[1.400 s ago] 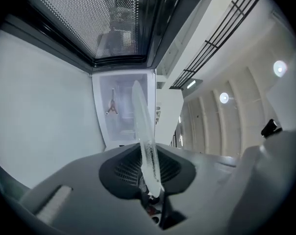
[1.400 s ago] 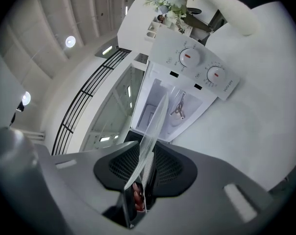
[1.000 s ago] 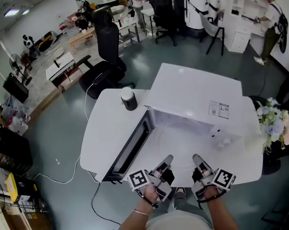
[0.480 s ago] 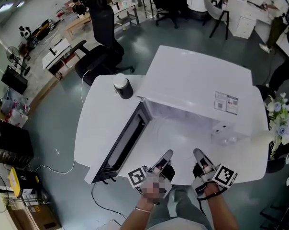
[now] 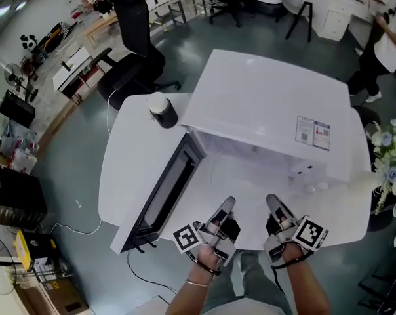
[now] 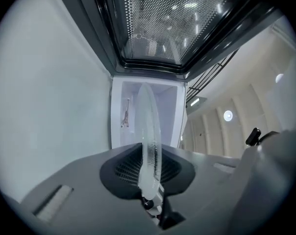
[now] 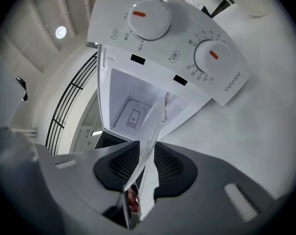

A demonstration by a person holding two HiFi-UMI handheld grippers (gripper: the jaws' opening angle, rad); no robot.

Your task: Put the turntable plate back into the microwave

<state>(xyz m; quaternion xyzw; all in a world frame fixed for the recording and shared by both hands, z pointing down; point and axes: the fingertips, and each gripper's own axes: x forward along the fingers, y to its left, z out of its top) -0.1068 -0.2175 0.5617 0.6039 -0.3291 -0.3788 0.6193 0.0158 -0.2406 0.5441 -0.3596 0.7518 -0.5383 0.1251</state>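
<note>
The turntable plate [image 6: 149,141] is showing edge-on only, its lower rim disappearing inside the left gripper [image 6: 149,177]; the right gripper [image 7: 140,173] is hiding it the same way. In the head view the clear glass is barely reading against the white microwave [image 5: 270,104], whose top is covering most of the cavity. The label [image 5: 313,132] print is coming out too small to read. The right edge is cutting off the person [image 5: 389,44] and the flowers [image 5: 393,169], and the bottom edge is cutting off the forearms [image 5: 204,294].

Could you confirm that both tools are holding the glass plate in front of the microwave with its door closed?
No: the door is open, as the head view shows; the left tool and right tool do hold the glass plate in front of the microwave.
</note>
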